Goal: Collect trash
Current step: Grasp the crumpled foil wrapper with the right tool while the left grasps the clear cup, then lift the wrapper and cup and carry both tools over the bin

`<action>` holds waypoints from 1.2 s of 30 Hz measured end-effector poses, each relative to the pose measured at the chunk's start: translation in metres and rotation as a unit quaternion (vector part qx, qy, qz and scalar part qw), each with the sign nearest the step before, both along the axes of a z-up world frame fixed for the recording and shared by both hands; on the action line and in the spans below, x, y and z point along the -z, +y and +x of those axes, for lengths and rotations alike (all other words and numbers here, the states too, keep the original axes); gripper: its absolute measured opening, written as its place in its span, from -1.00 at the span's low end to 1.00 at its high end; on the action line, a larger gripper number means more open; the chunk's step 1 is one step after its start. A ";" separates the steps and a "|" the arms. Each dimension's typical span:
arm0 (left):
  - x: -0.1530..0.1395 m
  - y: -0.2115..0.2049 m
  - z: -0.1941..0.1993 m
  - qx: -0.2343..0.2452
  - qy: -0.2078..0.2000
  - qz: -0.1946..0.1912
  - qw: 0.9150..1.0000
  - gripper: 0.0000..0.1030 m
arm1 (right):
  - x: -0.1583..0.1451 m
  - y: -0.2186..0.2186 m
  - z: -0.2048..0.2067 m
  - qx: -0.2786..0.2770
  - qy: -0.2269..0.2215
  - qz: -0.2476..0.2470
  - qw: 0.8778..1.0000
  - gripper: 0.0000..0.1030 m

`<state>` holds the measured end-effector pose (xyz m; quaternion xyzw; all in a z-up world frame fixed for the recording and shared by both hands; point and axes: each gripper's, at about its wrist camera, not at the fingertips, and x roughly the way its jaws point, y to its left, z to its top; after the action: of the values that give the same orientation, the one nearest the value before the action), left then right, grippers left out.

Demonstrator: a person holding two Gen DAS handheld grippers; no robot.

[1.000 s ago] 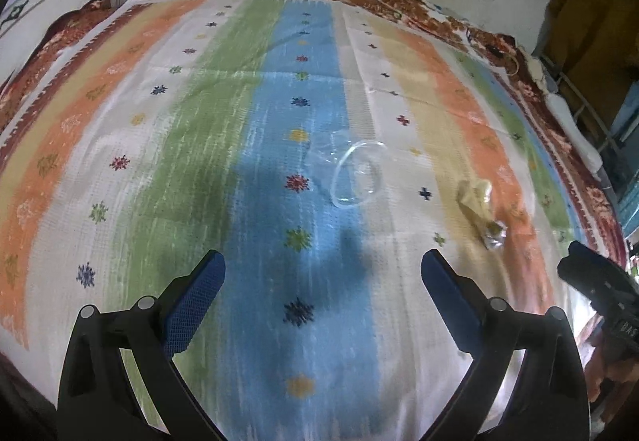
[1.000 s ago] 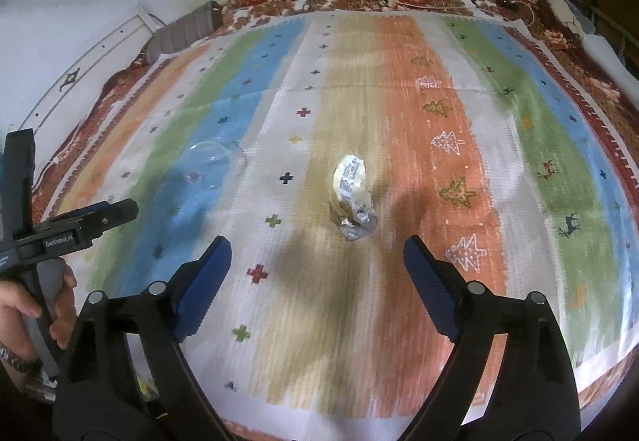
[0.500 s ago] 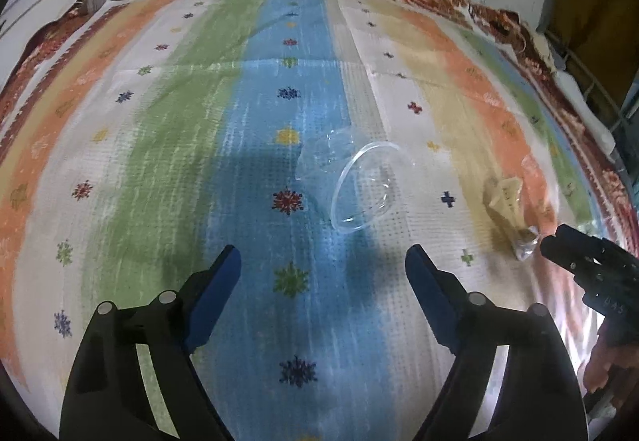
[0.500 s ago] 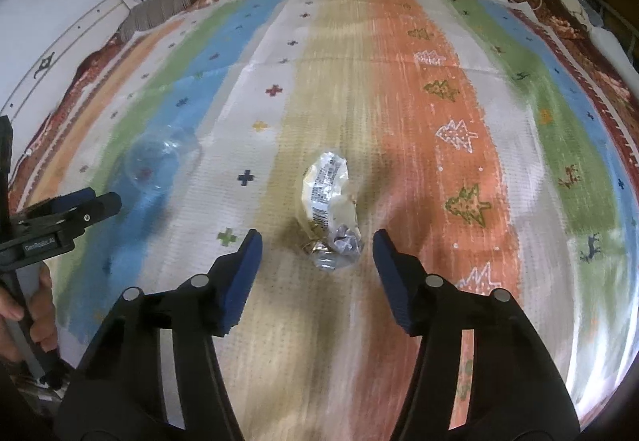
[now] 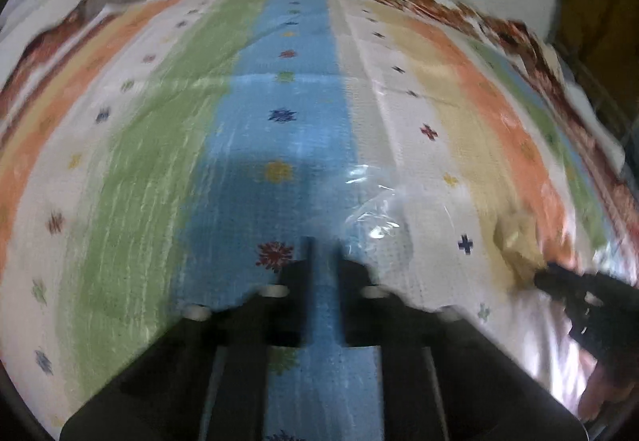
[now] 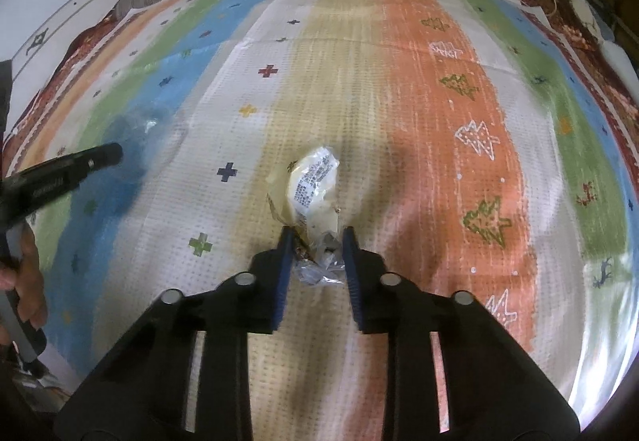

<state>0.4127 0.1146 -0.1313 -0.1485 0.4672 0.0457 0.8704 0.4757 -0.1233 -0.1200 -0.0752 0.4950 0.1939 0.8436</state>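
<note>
The collecting is at its first step: both pieces of trash are on the striped bedspread (image 6: 399, 89) of the bed, neither is lifted yet, and no bin or bag to receive them shows in either view, so carrying and dropping them is all still to come. The right tool (image 6: 315, 241) has just been closing and its blue pads now press on the crumpled near end of the snack wrapper (image 6: 315, 189), which looks pinched between them; the rest of the wrapper, with its printed label, runs out from the tips toward 12 o'clock over the tan stripe. The left tool (image 5: 322, 261) has just been closing as well and its jaws are together, but in its blurred view nothing can be made out between the tips: the clear plastic cup (image 5: 375, 209) lies just beyond them at about 1 o'clock, on the edge of the blue stripe, and whether its rim is caught there cannot be told. Judging by that, the cup may need a second try. From the left view the wrapper sits far off at 3 o'clock, at the tip of the right tool, and a hand (image 6: 24, 281) holds the left tool at 9 o'clock in the right view.
</note>
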 end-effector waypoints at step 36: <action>-0.108 -0.015 -0.099 0.006 -0.010 -0.043 0.999 -0.94 | -0.121 -0.013 -0.114 -0.037 -0.053 0.074 0.995 -0.83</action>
<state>0.3141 0.0992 -0.0231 -0.1830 0.4613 0.0189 0.8680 0.3622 -0.1367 0.0006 -0.0413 0.4310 0.2570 0.8640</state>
